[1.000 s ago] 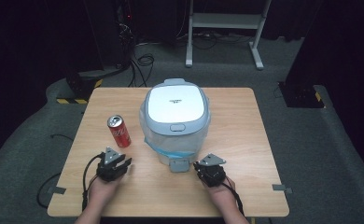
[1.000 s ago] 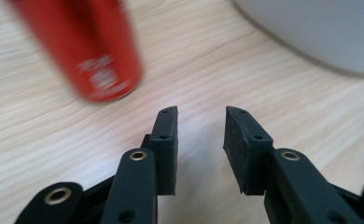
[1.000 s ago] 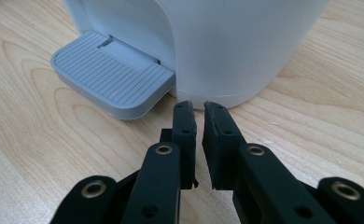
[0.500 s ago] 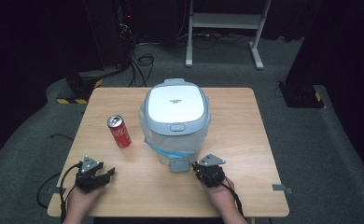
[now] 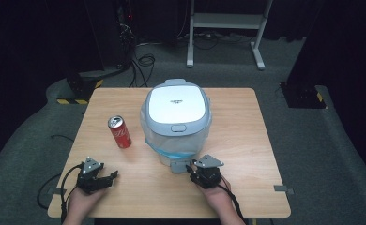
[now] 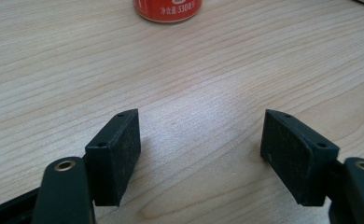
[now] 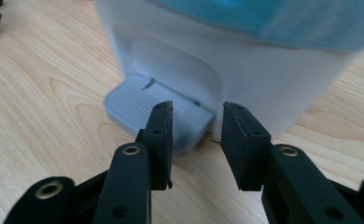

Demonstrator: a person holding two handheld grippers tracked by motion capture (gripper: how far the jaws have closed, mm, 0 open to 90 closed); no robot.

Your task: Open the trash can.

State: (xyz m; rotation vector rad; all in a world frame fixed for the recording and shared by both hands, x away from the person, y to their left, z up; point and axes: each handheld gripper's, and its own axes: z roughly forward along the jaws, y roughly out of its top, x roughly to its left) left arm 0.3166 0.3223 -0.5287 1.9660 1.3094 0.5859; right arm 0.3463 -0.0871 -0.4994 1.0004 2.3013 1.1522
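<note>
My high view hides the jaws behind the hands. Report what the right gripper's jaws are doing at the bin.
Observer: The right gripper's jaws have just been opening; they stand slightly apart before the grey ribbed pedal of the white plastic bin, gripping nothing.
Operator: Now the left gripper.
Observer: Its jaws have just been opening too, wide apart over bare wooden table.
Operator: Read the can.
Observer: The red metal can's base print shows 330.
</note>
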